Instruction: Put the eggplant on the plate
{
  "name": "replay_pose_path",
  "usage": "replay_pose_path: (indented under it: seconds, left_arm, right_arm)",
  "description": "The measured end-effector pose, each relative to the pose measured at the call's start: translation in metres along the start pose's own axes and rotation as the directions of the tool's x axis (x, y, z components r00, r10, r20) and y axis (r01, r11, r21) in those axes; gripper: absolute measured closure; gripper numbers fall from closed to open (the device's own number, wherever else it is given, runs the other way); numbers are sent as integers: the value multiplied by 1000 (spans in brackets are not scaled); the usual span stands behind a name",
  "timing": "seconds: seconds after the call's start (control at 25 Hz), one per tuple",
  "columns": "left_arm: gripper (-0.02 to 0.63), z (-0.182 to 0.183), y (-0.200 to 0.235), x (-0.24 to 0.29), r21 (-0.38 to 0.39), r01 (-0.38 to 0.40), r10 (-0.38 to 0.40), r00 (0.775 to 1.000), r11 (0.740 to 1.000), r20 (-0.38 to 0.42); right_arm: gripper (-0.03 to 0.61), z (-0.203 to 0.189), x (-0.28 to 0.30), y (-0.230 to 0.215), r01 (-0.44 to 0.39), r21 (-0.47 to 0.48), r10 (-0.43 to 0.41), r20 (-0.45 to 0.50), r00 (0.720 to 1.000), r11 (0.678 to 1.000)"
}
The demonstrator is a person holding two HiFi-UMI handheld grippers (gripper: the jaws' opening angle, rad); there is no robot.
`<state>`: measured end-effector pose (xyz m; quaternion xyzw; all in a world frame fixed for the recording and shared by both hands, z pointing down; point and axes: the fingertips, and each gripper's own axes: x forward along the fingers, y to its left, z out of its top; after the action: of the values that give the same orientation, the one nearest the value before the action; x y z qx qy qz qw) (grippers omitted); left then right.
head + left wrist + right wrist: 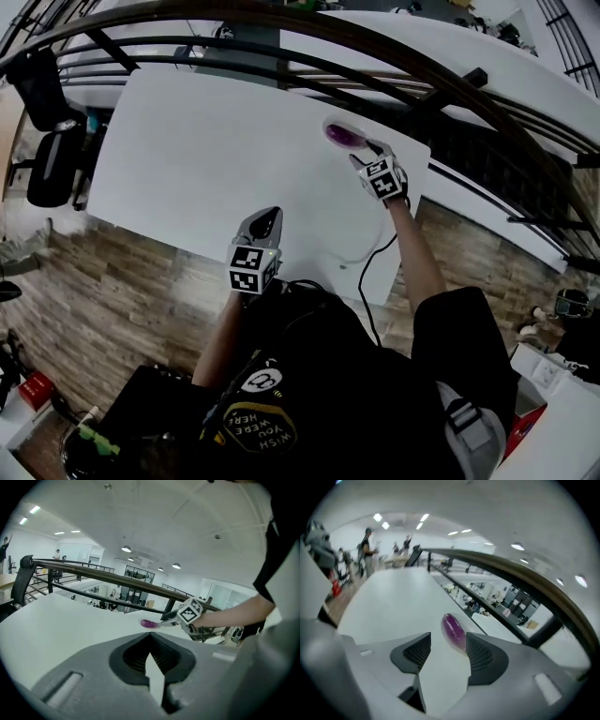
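A purple eggplant point(343, 137) lies on the white table point(206, 150) near its far right corner. A pale oval rim point(328, 123) shows round it, which looks like a shallow white plate. My right gripper point(367, 151) reaches in from the near right and is open. In the right gripper view the eggplant point(453, 630) lies just past the fingertips, close to the right finger point(485, 656), and the pads do not press on it. My left gripper point(266, 223) hovers at the table's front edge, shut and empty. From the left gripper view the eggplant point(149, 623) and the right gripper point(168, 619) show ahead.
A dark curved railing point(403, 56) runs behind the table. An office chair point(49, 141) stands off the left end. A black cable point(367, 272) hangs over the front edge by the right arm. Wooden floor lies below the front edge.
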<state>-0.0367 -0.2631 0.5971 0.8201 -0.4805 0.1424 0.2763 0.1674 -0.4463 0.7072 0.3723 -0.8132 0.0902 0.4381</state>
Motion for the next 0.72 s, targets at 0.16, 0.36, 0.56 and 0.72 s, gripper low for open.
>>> replay_pose_path:
  seconds: [0.16, 0.36, 0.56, 0.72]
  left_arm:
    - [609, 13, -10, -3, 40, 57, -57, 998, 998, 17]
    - [609, 43, -48, -9, 165, 125, -140, 986, 978, 86]
    - [609, 72, -63, -20, 221, 155, -192, 969, 963, 157]
    - [609, 79, -88, -29, 246, 177, -224, 958, 953, 180]
  right_arm:
    - [418, -5, -109, 90, -59, 438, -71, 275, 959, 897]
    - [532, -9, -217, 145, -66, 597, -232, 408, 883, 800]
    - [577, 31, -268, 142, -45, 627, -366, 509, 779, 778]
    - [578, 40, -283, 138, -9, 596, -380, 524, 762, 803]
